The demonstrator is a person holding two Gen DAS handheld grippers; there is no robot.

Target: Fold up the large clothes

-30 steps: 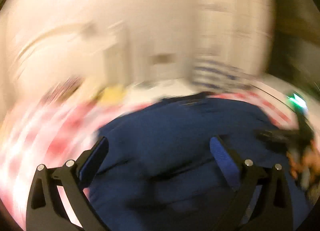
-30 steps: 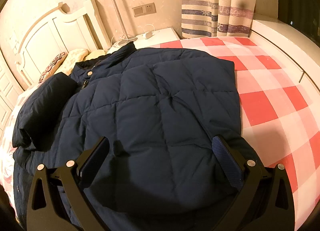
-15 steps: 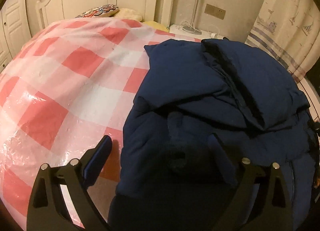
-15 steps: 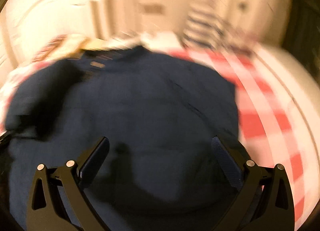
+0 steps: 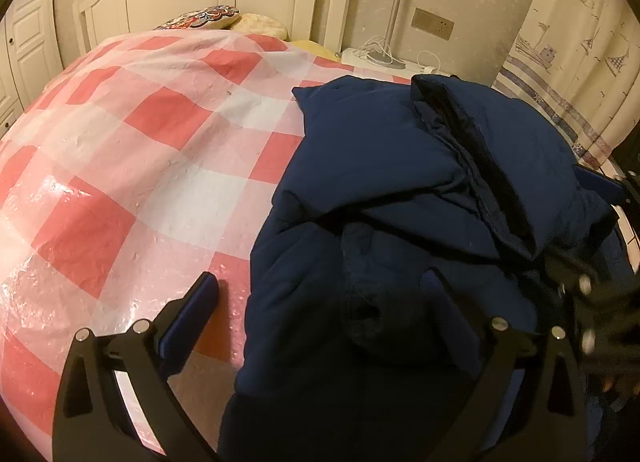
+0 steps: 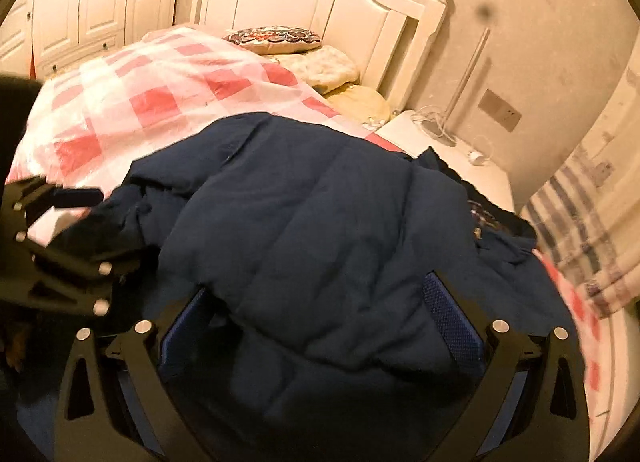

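Left wrist view shows the left gripper (image 5: 316, 302) spread wide and released, one finger over the checked bedspread (image 5: 132, 166), the other over the near edge of the navy padded jacket (image 5: 400, 190), gripping nothing. The jacket lies on the bed's right half, a sleeve or side panel already flapped across its body. Right gripper (image 6: 316, 302) hovers over the quilted top layer with its jaws closing; padded cloth bulges between them, though the pads do not look pressed onto it.

To do this step well, I judge each gripper should bite a full thickness of the puffy edge, not just the slippery shell, and both should lift together so the fold lands square instead of sliding back.

Only the left wrist view shows the dark collar (image 5: 492, 182) running along the jacket's ridge and the ship-patterned curtain (image 5: 572, 62). Only the right wrist view shows the wardrobe doors (image 6: 96, 2), and a patterned lining patch (image 6: 486, 218) near the neck
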